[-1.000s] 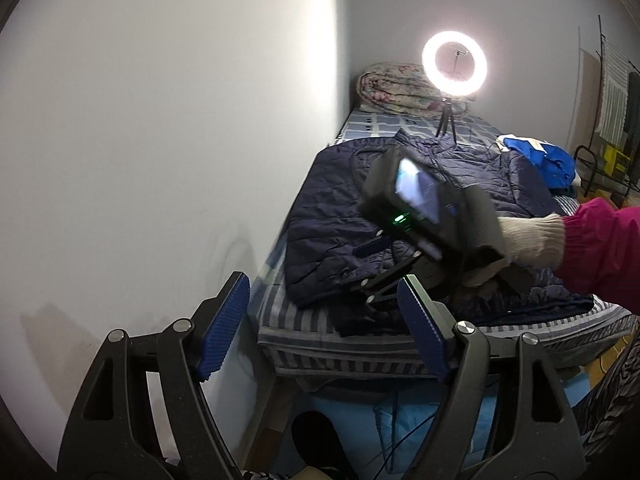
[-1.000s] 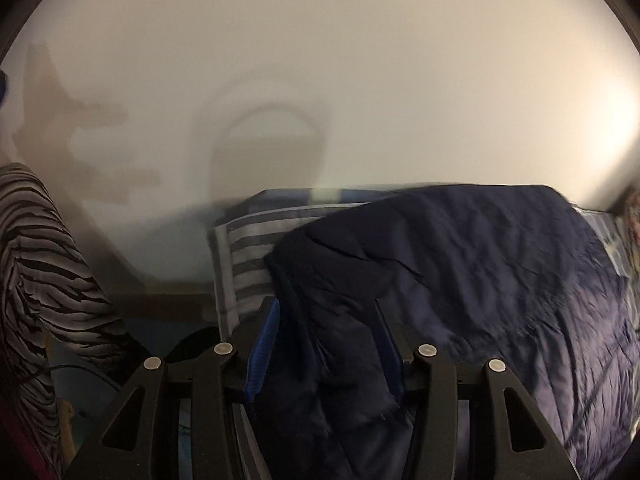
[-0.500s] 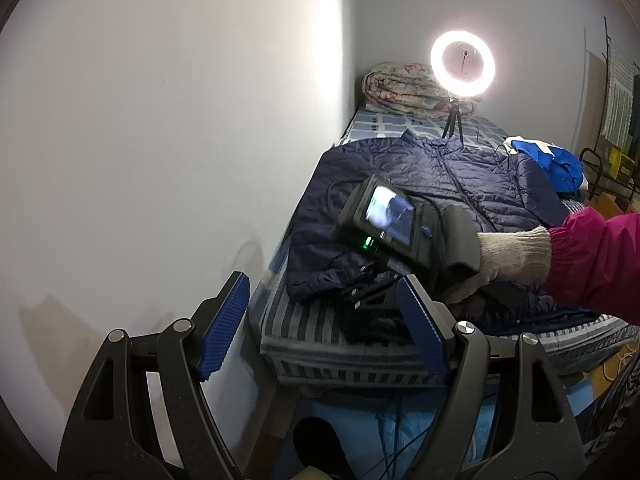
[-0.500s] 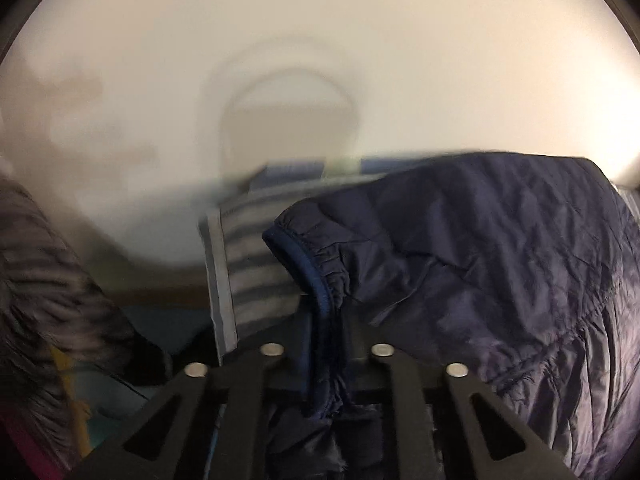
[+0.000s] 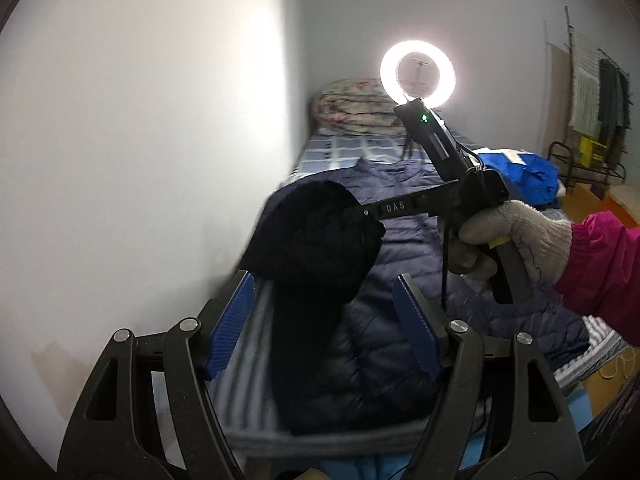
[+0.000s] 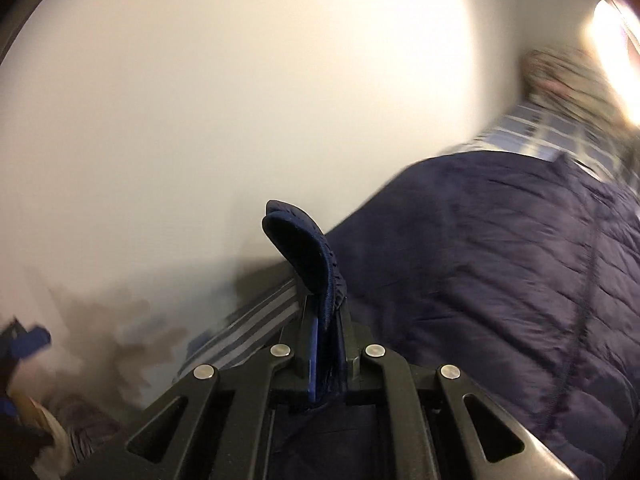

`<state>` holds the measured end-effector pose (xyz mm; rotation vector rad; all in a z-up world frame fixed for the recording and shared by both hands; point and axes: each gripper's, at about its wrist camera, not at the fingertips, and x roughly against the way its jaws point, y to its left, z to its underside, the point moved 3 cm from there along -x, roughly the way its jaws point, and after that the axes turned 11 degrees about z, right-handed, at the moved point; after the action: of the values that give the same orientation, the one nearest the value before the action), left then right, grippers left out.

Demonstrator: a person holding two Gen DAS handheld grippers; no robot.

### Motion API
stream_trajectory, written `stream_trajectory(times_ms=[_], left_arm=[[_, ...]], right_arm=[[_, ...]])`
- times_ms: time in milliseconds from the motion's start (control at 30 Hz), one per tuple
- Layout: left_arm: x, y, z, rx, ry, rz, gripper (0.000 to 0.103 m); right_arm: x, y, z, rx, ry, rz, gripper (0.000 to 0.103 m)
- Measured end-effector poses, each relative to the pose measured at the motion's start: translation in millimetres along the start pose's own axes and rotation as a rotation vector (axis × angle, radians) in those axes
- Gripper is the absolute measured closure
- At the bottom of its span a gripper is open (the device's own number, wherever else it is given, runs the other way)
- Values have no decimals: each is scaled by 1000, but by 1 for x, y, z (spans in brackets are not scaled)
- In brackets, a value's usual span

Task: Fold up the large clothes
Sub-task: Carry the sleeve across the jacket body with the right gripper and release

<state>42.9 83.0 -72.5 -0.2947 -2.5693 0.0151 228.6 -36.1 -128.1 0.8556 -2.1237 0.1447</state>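
A navy quilted jacket point(image 5: 404, 248) lies spread on a striped bed point(image 5: 248, 392); it also shows in the right wrist view point(image 6: 500, 264). My right gripper point(image 6: 326, 344) is shut on the jacket's sleeve cuff point(image 6: 308, 256), which sticks up between the jaws. In the left wrist view the right gripper point(image 5: 362, 213) holds the sleeve point(image 5: 316, 248) lifted above the jacket's left side. My left gripper point(image 5: 324, 320) is open and empty, held back from the bed's near end.
A white wall point(image 5: 140, 140) runs along the bed's left side. A lit ring light point(image 5: 418, 74) and a rolled quilt point(image 5: 352, 106) stand at the far end. Blue clothes point(image 5: 520, 176) lie at the right. A rack point(image 5: 580, 160) stands beyond.
My right gripper closed on the sleeve cuff and lifted it up off the bed, swinging over the jacket. My left gripper stayed open and moved closer to the bed.
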Motion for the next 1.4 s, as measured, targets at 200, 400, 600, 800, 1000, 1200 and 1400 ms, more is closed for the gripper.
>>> stream_trajectory(times_ms=[200,400,600,800,1000,1200,1400], left_arm=[[-73,-24,-30,-20,39,98,28],[-136,-20,-26,60,133,127,27],[-158,-3,-21,127,166,107,27],[-170,-4,-22,92,172,85,27],[-175,-13,-24,59,178,78,27],[-179,-15,-24,53,191,69,27],[-181,-16,-24,44,187,65,27]], right_arm=[[8,-64,-10,-134,-48,71,98],[10,-135,-21,-216,-97,177,98],[5,-207,-28,-277,-127,291,98],[7,-284,-6,-414,-160,431,98],[1,-336,21,-502,-132,548,98],[0,-357,28,-522,-111,607,98],[-21,-370,20,-502,-71,630,98]])
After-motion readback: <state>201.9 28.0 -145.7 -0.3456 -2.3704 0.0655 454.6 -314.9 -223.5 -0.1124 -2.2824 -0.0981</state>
